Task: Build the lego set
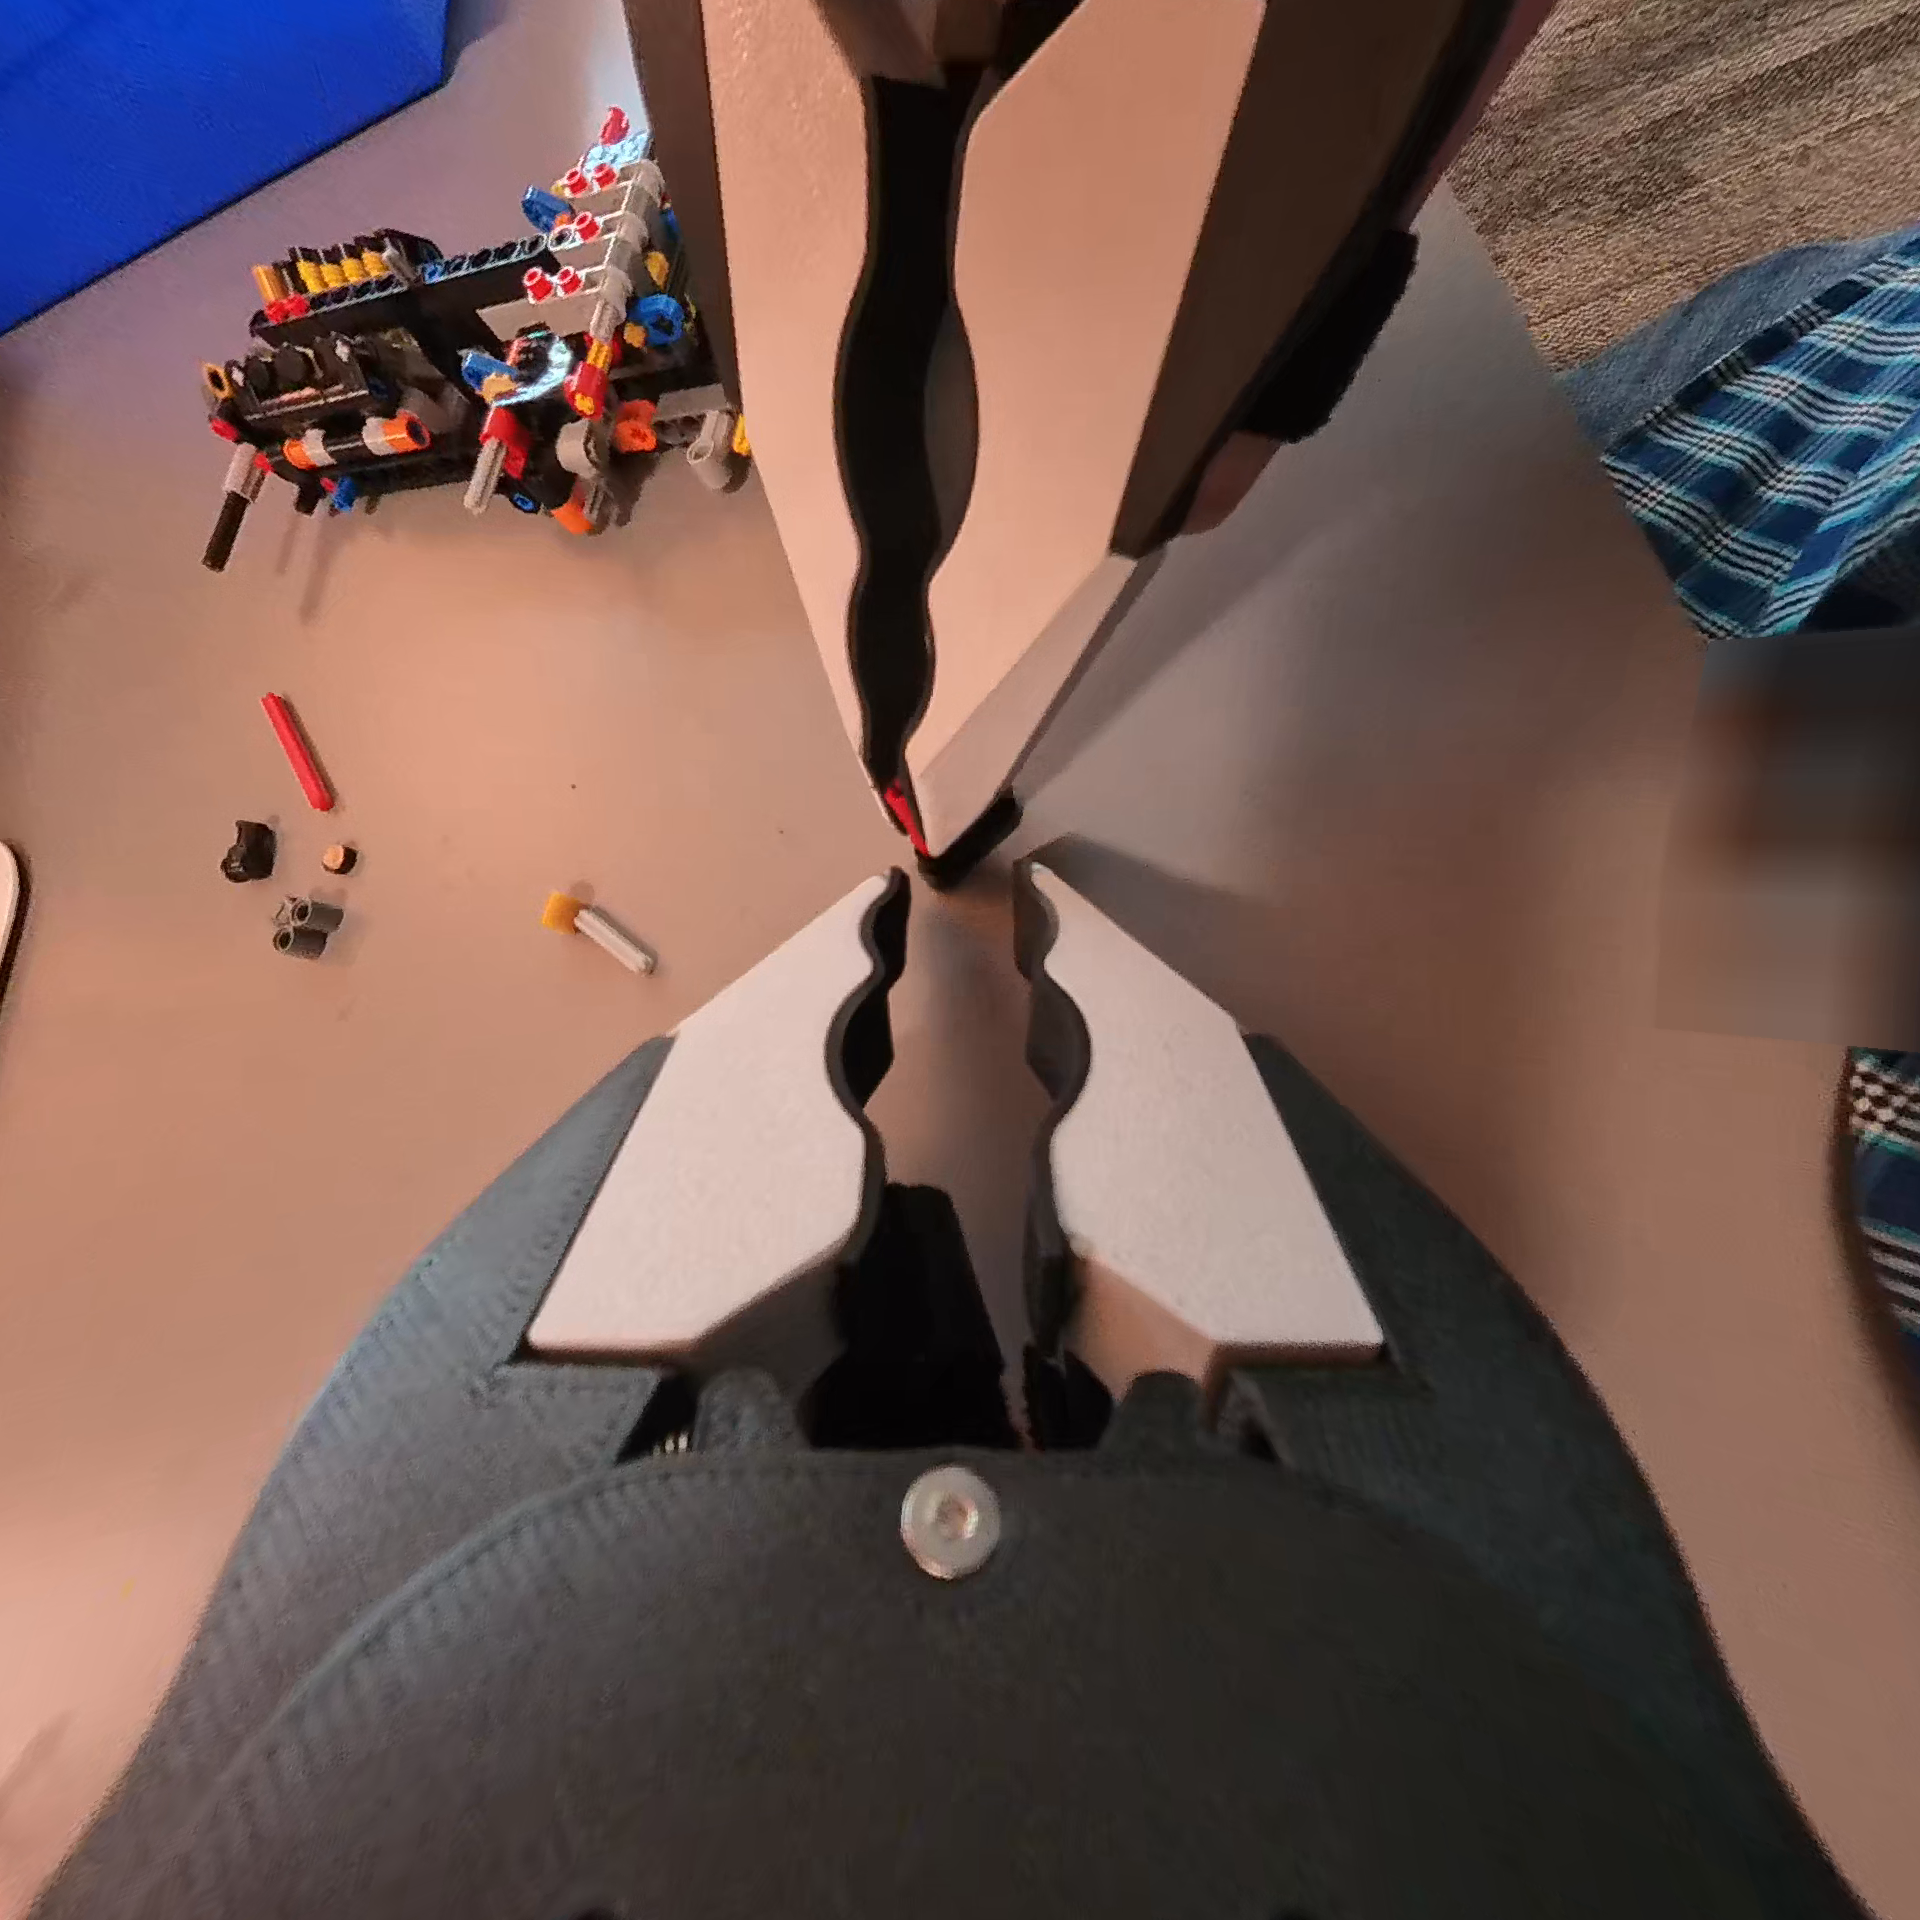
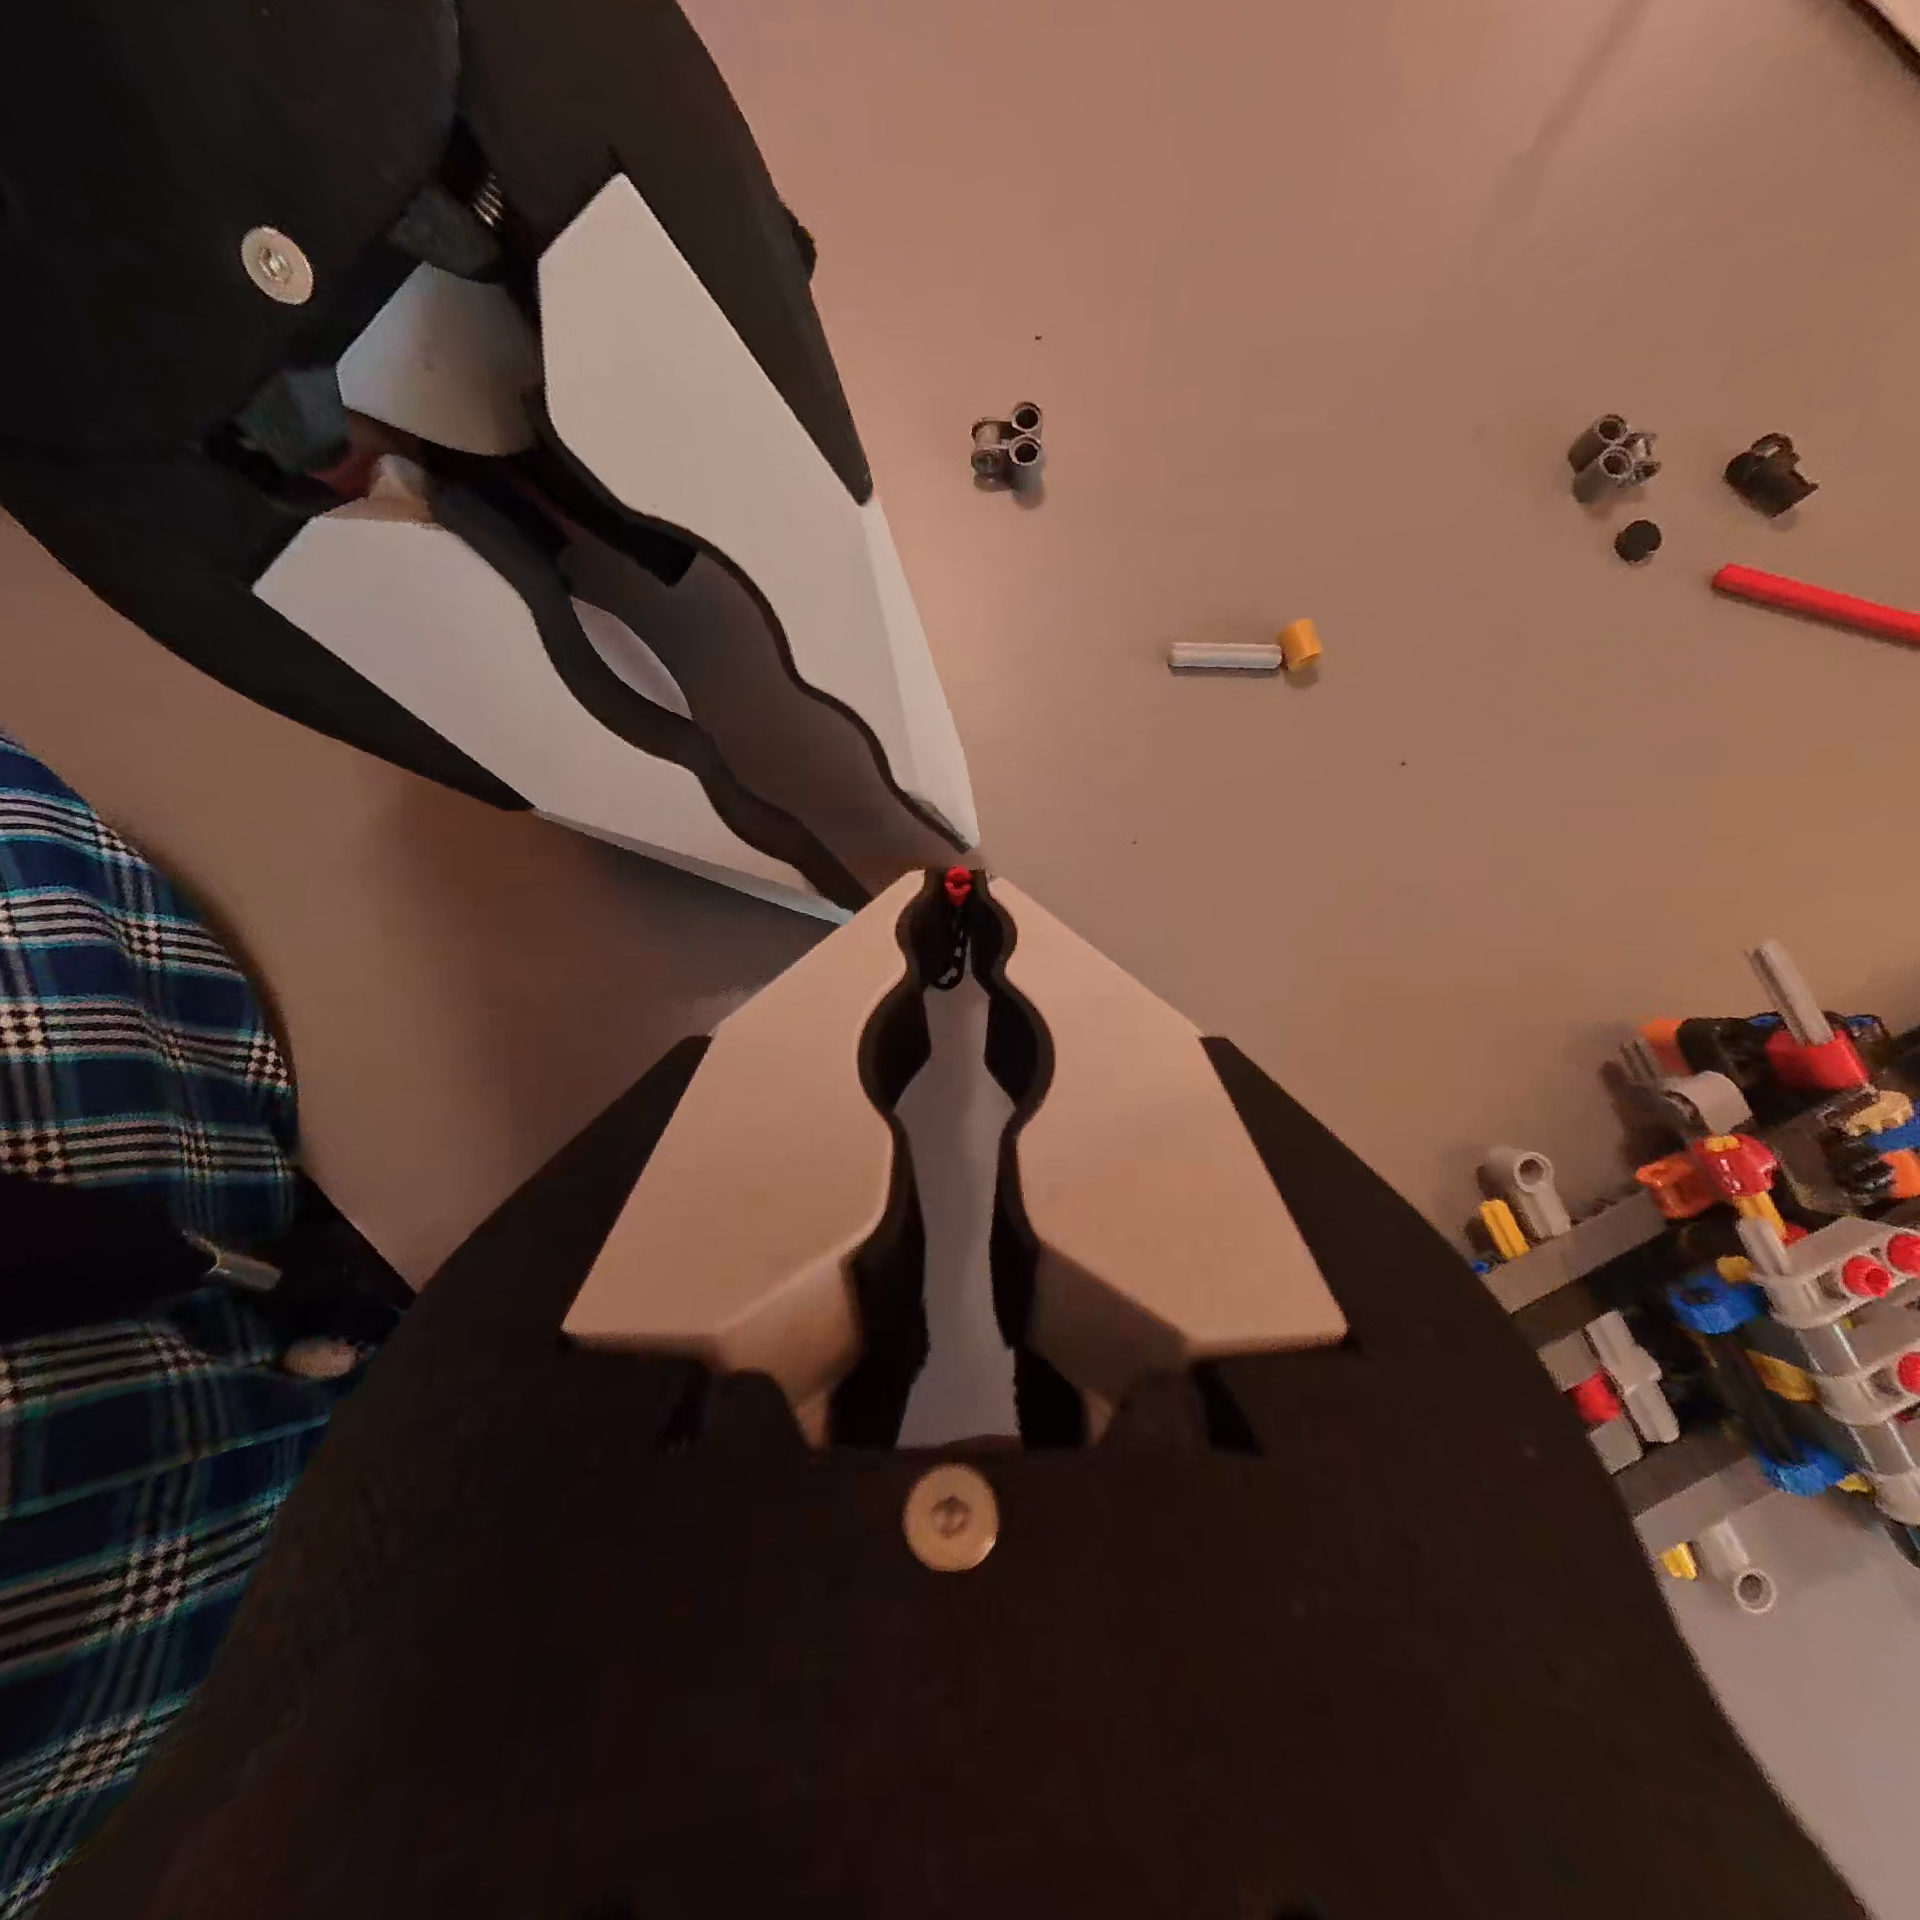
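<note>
Midway through the build, the right hand-held gripper (image 2: 958, 894) pinches a small red-and-black piece (image 2: 957, 888) at its tips, the left hand-held gripper (image 1: 961, 883) narrowly parted opposite; the partly assembled lego model (image 1: 468, 374) and loose parts (image 1: 296, 750) wait on the counter (image 1: 520, 1091).

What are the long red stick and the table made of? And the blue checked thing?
The long red stick looks like hard plastic: even colour, straight moulded edges, slight sheen. The table has a smooth, matte grey top with soft reflections, perhaps laminate or painted board; I can't tell which. The blue checked thing looks like woven cloth, since its plaid pattern bends with folds.
</note>
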`<state>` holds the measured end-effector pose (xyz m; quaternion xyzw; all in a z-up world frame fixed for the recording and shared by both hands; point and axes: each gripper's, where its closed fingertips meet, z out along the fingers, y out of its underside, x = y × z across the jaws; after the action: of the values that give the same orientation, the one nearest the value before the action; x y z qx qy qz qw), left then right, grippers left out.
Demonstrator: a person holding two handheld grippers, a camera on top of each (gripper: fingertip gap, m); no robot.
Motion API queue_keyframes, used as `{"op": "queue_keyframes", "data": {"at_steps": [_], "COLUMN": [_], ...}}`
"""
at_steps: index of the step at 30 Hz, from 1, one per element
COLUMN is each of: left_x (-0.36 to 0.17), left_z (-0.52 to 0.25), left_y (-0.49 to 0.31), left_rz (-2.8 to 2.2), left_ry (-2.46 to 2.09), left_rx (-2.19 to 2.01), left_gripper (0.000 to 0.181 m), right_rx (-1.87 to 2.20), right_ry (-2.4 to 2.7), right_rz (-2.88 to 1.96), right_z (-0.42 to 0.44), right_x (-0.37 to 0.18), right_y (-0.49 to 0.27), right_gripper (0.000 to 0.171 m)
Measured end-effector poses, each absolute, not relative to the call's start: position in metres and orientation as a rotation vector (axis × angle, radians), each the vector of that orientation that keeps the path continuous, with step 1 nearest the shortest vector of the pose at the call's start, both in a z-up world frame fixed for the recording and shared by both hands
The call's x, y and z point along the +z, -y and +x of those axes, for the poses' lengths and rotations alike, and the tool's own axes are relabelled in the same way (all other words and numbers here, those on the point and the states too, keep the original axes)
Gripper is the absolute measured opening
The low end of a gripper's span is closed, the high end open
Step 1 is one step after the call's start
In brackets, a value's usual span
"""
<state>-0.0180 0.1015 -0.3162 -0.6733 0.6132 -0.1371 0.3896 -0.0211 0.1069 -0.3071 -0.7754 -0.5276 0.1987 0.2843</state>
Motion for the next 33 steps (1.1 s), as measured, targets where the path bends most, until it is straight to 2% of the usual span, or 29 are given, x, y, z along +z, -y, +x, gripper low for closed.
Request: {"op": "queue_keyframes", "data": {"at_steps": [9,16,25,33], "left_x": [-0.317,-0.316,-0.319,-0.317], "left_z": [-0.016,-0.018,-0.003,-0.011], "left_y": [-0.099,-0.105,-0.1,-0.102], "left_rz": [-1.754,-1.791,-1.776,-1.805], "left_ry": [-1.528,-1.512,-1.565,-1.513], "left_rx": [-0.367,-0.426,-0.452,-0.44], "left_gripper": [0.015,0.029,0.008,0.019], "right_rx": [0.504,0.584,0.624,0.612], "right_ry": [1.395,1.365,1.318,1.425], "right_rz": [-2.113,-2.113,-2.095,-2.011], "right_z": [-0.022,-0.02,-0.01,-0.009], "right_x": [-0.309,-0.305,-0.296,-0.294], "right_y": [-0.107,-0.101,-0.099,-0.098], "right_gripper": [0.001,0.001,0.001,0.001]}}
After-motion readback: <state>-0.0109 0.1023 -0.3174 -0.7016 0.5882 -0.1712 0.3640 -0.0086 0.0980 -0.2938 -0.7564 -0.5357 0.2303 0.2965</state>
